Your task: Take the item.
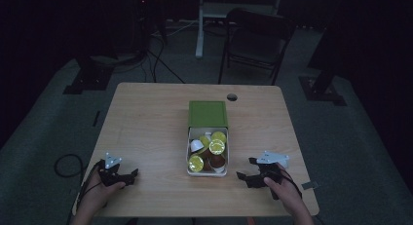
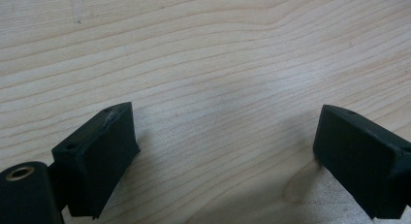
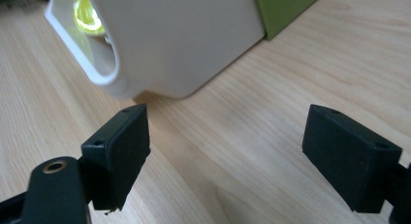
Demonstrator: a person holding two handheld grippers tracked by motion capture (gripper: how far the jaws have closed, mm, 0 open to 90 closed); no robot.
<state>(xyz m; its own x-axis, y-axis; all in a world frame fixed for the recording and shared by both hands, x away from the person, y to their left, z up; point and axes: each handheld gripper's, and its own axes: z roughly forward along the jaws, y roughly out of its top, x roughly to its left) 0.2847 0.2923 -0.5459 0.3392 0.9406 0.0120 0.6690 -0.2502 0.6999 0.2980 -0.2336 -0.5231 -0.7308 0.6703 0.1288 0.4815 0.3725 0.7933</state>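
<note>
Two grippers rested at the near edge of the table (image 1: 146, 118), one in each hand. Left gripper (image 1: 130, 175): low over bare wood at the near left corner, jaws spread wide with only table grain between them, as the left gripper view (image 2: 223, 151) confirmed. Right gripper (image 1: 244, 169): near the right corner, pointed toward the tray (image 1: 189, 157), jaws likewise well apart and holding nothing; in the right gripper view (image 3: 225, 146) the tray's white wall (image 3: 184, 40) stood just beyond the fingertips, not touching them. Tray: white, open-topped, at the table's middle, between the two grippers and nearer the right one. It held several capsules (image 1: 216, 147), some with yellow-green foil lids, some brown, one white; their exact count could not be told in the dim light. Sleeve (image 1: 208, 114): green, adjoining the tray's far end, the tray drawn partly out of it. Farther off, a round hole (image 1: 232, 97) marked the table's far edge. Beyond the table stood a dark chair (image 1: 255, 42) on the floor.
</note>
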